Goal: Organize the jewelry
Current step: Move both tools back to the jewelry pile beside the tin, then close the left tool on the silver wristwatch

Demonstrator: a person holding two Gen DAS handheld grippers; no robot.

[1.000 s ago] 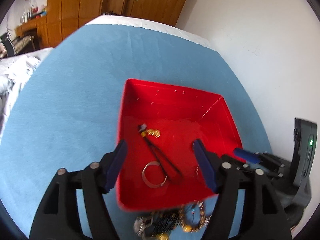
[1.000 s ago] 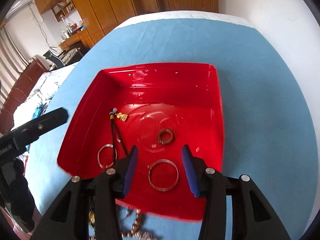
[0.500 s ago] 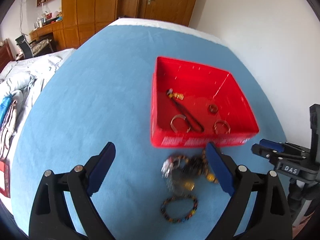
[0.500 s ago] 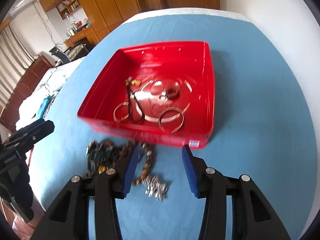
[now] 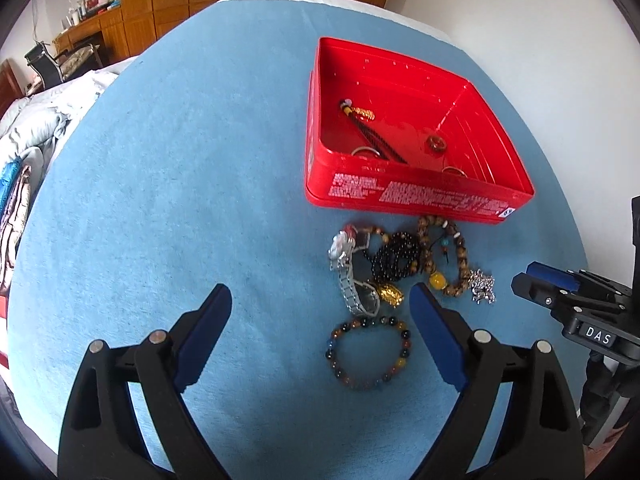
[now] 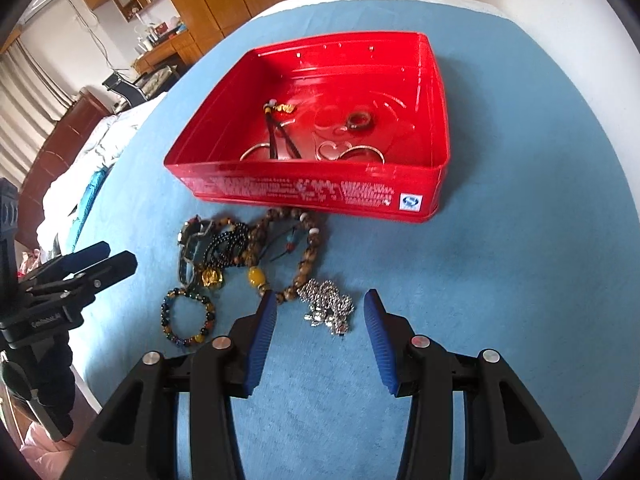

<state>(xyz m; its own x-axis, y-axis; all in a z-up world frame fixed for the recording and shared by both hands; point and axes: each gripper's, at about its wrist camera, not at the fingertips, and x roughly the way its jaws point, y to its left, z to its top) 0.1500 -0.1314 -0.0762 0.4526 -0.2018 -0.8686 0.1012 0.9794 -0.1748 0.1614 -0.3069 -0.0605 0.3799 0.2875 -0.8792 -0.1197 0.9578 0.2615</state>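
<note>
Silver chain (image 6: 329, 307) between right hand-held gripper (image 6: 320, 304) fingers

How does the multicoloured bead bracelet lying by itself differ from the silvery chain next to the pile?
The multicoloured bead bracelet lies spread as an open ring with blue cloth showing through its middle; the silvery chain is bunched into a small heap. The bracelet is made of round beads in amber, dark and blue tones; the chain is shiny metal links of one colour. The bracelet sits at the pile's left end in the right wrist view, the chain at its right end. Both lie on the blue cloth, outside the red tin.
</note>
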